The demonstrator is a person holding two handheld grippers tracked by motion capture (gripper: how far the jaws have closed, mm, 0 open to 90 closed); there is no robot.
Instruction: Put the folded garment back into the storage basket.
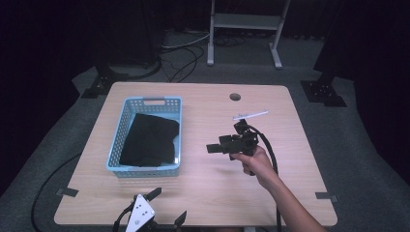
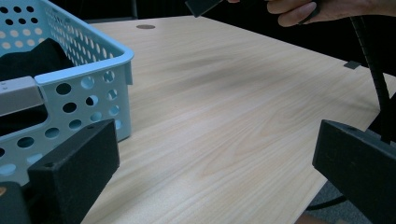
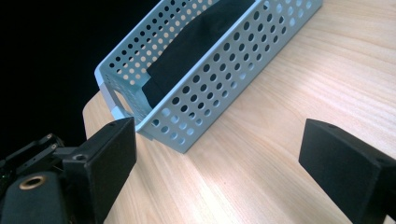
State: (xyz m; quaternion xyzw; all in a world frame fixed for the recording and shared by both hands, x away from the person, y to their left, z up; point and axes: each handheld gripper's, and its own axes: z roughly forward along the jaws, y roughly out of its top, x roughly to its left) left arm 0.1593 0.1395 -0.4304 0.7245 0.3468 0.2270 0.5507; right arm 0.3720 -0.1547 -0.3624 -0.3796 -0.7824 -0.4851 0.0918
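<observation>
So the right hand-held gripper (image 1: pixel 216 148) is held up over the middle-right of the bench (image 1: pixel 203 183) by the person's hand (image 1: pixel 254 162), jaws spread wide with nothing between them, pointing left toward the basket (image 1: pixel 126 116). Its cable loops back along the forearm and off the near edge. The left hand-held gripper (image 1: pixel 167 207) sits low at the near edge of the bench, just in front of the basket's near right corner, also wide open and holding nothing; you can see its white three-cornered plate on top from the high view. Between the right gripper and the basket it's just bare wood, nothing in the way. In the left gripper view the basket's corner (image 2: pixel 93 70) is right by the left jaw, can't tell if it's actually touching. Behind the right gripper, toward the far side, there's a thin white strip (image 1: pixel 250 115) lying flat on the bench, and further back a round cable hole (image 1: pixel 235 96). The basket is light blue plastic with holes all over its walls, sitting on the left half of the bench. Inside is a folded black cloth (image 1: pixel 150 140) that covers most of the bottom and lies below the rim. Small dark tape marks (image 1: pixel 66 192) sit at the near corners of the bench.
</observation>
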